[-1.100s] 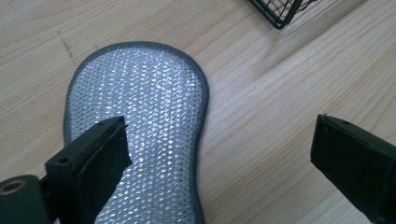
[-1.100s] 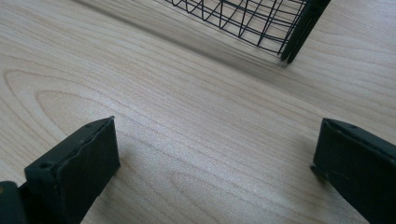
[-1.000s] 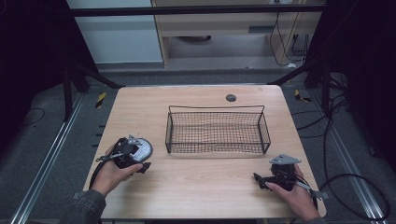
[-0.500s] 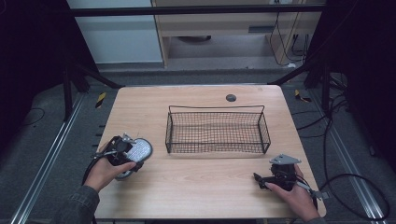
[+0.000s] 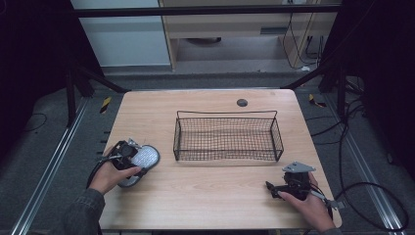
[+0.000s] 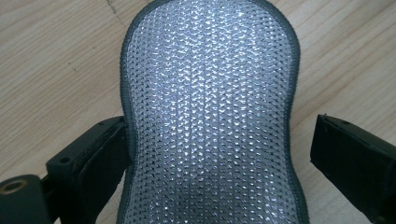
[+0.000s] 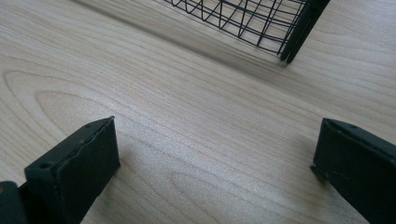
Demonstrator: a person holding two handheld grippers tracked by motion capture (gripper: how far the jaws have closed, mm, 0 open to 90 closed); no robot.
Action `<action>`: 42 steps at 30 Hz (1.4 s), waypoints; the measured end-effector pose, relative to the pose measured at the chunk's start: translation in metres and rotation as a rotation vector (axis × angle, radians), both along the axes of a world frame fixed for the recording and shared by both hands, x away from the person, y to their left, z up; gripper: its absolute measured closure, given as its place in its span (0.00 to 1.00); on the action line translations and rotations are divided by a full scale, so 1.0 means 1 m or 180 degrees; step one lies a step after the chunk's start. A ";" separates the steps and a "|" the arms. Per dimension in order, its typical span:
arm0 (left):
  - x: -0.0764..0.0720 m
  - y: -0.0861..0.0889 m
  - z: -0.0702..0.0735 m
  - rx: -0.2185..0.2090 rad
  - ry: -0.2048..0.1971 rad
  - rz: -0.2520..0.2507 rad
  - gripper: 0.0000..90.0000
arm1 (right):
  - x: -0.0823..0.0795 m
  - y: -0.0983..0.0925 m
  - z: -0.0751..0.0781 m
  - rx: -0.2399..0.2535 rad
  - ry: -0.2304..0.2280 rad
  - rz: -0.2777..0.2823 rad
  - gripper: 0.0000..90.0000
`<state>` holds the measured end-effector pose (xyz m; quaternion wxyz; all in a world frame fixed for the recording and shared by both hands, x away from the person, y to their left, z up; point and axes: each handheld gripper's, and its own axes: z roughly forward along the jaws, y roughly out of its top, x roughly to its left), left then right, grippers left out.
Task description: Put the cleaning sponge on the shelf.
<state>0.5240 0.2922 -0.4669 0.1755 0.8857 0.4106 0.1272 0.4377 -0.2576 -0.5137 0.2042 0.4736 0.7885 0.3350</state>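
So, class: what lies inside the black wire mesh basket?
Nothing visible: through the black wire mesh basket shows bare light wooden table. Its near wall's mesh partly veils the floor behind it.

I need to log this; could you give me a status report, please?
Left hand-held gripper open around silver scrubber. Right hand-held gripper open. Wire basket between them.

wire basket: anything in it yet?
Empty. The high view shows the black wire mesh basket with bare mesh and tabletop showing through; the silver mesh scouring pad sits outside it, between the left gripper's jaws.

No readable text, labels, brands, numbers or signs anywhere.
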 end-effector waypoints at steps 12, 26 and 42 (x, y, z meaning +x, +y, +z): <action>0.010 0.006 -0.013 -0.0019 0.0145 0.0082 0.03 | 0.000 0.000 0.000 0.0000 -0.0001 0.0001 0.00; 0.010 0.008 -0.011 -0.0040 0.0175 0.0042 0.12 | 0.000 0.000 0.000 0.0004 0.0003 -0.0001 0.00; -0.009 0.004 0.028 -0.0107 -0.0321 -0.0129 0.15 | 0.000 0.000 0.000 0.0001 -0.0001 0.0000 0.00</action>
